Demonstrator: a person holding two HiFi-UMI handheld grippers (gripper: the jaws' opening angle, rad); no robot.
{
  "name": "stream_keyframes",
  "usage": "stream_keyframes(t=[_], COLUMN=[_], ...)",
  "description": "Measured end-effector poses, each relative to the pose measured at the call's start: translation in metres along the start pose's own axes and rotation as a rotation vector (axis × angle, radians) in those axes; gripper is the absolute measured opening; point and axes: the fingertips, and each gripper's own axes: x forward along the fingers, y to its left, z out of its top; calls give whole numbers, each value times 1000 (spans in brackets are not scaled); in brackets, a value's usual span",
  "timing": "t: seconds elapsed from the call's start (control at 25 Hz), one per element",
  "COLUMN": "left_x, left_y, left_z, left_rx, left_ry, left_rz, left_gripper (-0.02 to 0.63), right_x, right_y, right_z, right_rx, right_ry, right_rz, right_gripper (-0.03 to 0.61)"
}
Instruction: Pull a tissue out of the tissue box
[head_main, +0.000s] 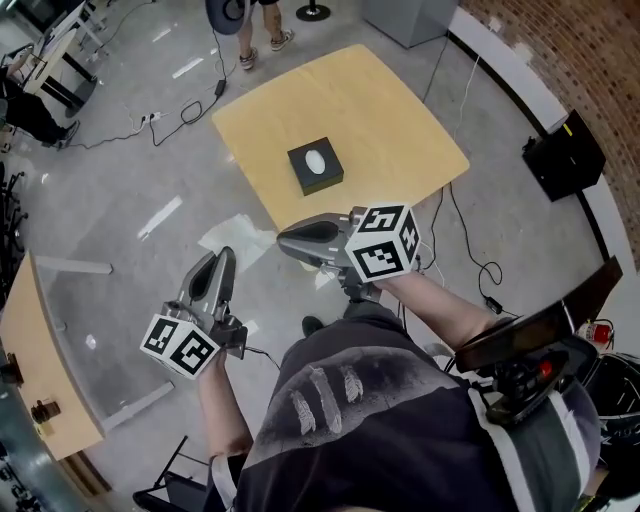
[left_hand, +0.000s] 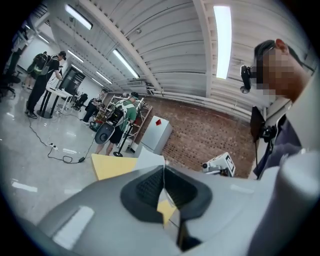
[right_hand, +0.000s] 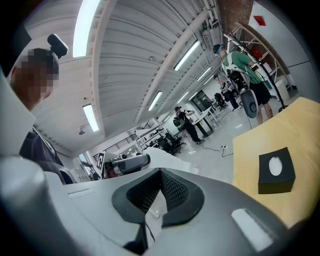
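Head view: the tissue box (head_main: 325, 180) sits on the worktop (head_main: 400, 120), well ahead of the left tool (head_main: 222, 258) and right tool (head_main: 285, 240), both closed and empty; one should open before pinching the white tissue (head_main: 316, 160) squarely

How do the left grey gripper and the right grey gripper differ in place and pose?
The right grey gripper is nearer the pale wooden table; the left grey gripper is further back, over the floor. In the head view the right points sideways, the left up the picture. Both are shut and hold nothing.
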Motion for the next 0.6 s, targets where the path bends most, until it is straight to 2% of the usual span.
stream_keyframes(t=[0.16, 0.32, 0.6], left_x=[-46, -41, -54], left_y=[12, 14, 11], left_z=[0, -2, -3], left_rx=[2, 11, 31], left_ry=[-24, -34, -25], left_rz=[-20, -42, -87], left_gripper=[3, 3, 2], right_x=[33, 37, 42], right_y=[36, 31, 49], right_z=[-15, -17, -28], right_rx=[-20, -12, -4], right_ry=[2, 0, -4], right_rz=[-2, -4, -29], right_gripper=[-6, -5, -5])
